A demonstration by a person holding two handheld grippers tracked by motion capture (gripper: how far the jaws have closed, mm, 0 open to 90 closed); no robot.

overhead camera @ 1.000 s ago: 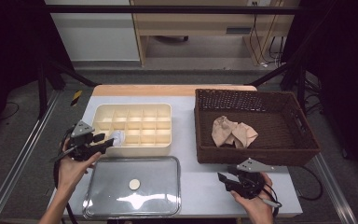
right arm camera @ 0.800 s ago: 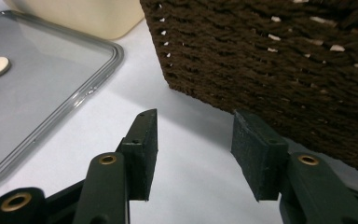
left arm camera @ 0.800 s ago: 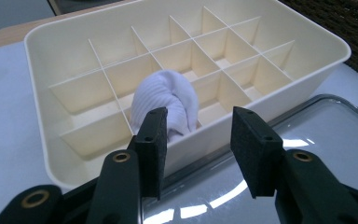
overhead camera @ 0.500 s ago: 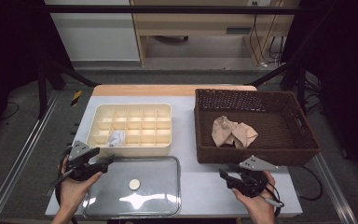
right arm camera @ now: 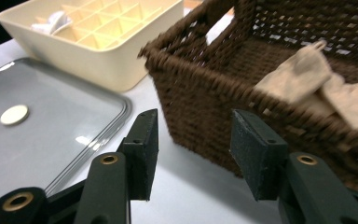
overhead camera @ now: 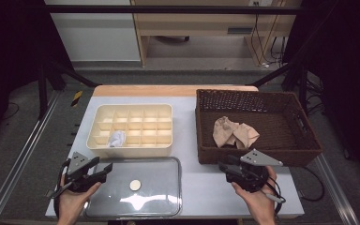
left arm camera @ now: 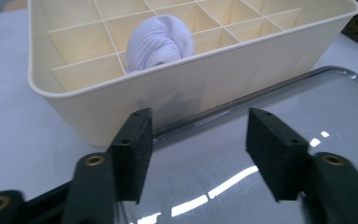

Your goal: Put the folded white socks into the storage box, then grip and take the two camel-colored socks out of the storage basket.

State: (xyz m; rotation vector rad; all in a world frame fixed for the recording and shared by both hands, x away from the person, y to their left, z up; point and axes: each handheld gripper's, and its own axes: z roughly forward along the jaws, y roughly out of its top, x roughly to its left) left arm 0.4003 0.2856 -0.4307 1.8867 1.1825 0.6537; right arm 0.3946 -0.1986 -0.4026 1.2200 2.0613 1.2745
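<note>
A cream divided box [overhead camera: 131,150] holds a rolled white sock [overhead camera: 116,138] in a front-left compartment. My left gripper [overhead camera: 104,169] hovers over the left edge of the clear lid [overhead camera: 150,197]. It is open with nothing between its jaws, which have just been closing a little. In the left gripper view the left gripper [left arm camera: 196,140] faces the box [left arm camera: 242,70] and the sock [left arm camera: 161,44]. My right gripper [overhead camera: 222,168] is open and empty in front of the brown wicker basket [overhead camera: 262,157]. Beige socks [overhead camera: 236,132] lie in the basket. In the right gripper view the right gripper [right arm camera: 193,140] points at the basket's near corner [right arm camera: 200,102].
The lid carries a round white knob [overhead camera: 134,184] and lies flat on the white table [overhead camera: 201,187] in front of the box. Bare table shows between lid and basket. Metal rails run along both table sides.
The left gripper let go of the white sock in the box, then drew back and down to the lid's left edge. The right gripper rose slightly.
</note>
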